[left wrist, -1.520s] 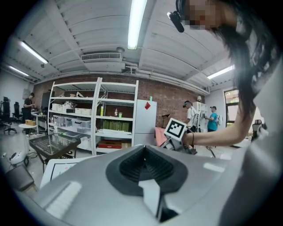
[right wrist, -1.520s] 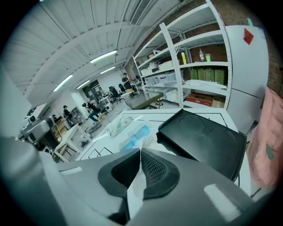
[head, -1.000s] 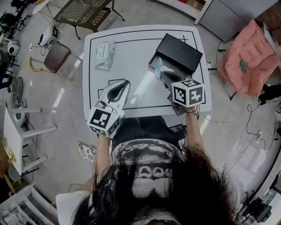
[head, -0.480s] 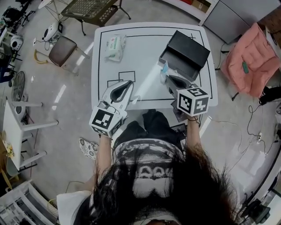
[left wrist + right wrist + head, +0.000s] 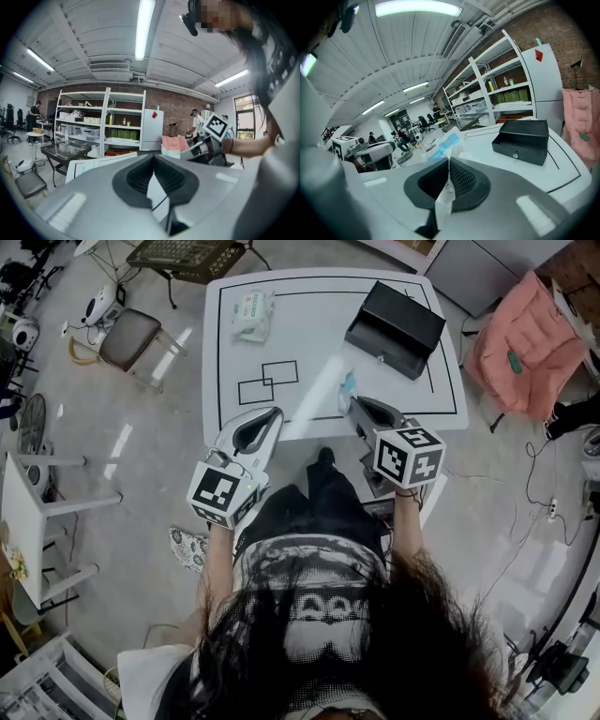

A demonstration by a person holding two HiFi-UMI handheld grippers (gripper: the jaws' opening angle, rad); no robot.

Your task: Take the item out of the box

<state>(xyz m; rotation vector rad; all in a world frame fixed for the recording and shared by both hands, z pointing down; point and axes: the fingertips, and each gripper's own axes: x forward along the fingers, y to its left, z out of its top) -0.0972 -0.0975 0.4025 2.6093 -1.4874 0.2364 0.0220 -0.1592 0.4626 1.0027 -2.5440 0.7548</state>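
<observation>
The black box [image 5: 395, 329] stands at the table's far right; in the right gripper view the box [image 5: 523, 139] shows a small lock on its front. My right gripper [image 5: 354, 405] hovers over the table's near edge, well clear of the box. It is shut on a small clear packet with blue print [image 5: 347, 383], which sticks out past the pads [image 5: 448, 140] of the gripper [image 5: 449, 161]. My left gripper [image 5: 276, 415] hangs level beside it on the left. Its jaws [image 5: 153, 158] meet at the tips with nothing between them.
A pack of wipes [image 5: 251, 315] lies at the far left of the white table [image 5: 309, 306], and two black outlined rectangles [image 5: 268, 381] are drawn on it. A pink garment [image 5: 525, 338] hangs to the right; a stool [image 5: 127, 338] stands on the left.
Both grippers have drawn back from the box toward the table's near edge. The right one carried the packet away from the box with it.
</observation>
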